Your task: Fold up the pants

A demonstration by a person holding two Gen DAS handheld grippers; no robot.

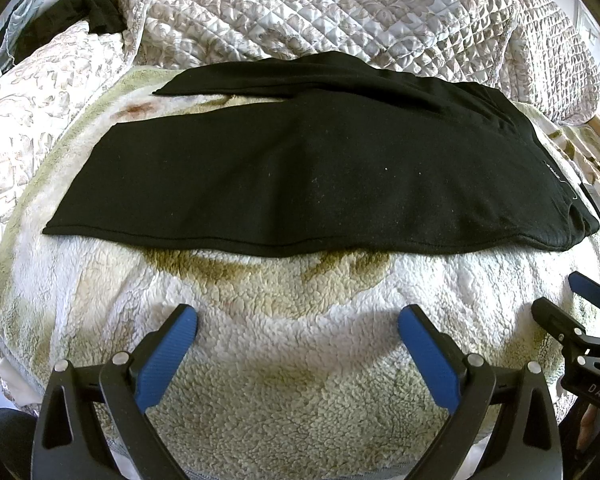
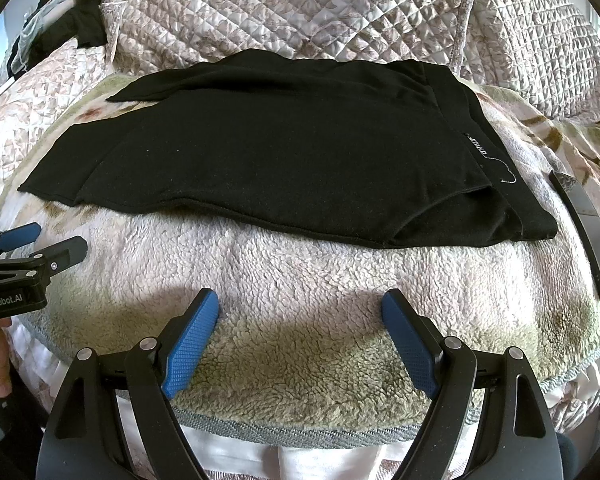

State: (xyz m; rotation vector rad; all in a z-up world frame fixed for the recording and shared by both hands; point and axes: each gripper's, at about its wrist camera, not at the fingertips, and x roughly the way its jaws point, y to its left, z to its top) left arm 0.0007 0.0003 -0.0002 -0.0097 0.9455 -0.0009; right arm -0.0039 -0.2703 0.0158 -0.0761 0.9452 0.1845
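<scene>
Right now a big fluffy blanket (image 1: 284,344) is covering the bed, and a quilt (image 1: 340,12) is bunching up behind it. Black pants (image 1: 300,168) are lying flat across the blanket, with the legs pointing left and the waist sitting at the right. One leg is lying mostly on top of the other, but the far leg is poking out at the back left. A dark phone (image 2: 584,232) is resting on the blanket just beside the waist.

Both tongs are hanging over the bare blanket, near the pants but not touching them. The left gripper (image 1: 298,322) is standing wide and holding nothing. The right gripper (image 2: 300,308) is standing wide and holding nothing too.

I think the fold could go crooked, because the legs are not lining up. A gripper could also be pinching the fluffy blanket along with the cloth, or knocking the phone.
</scene>
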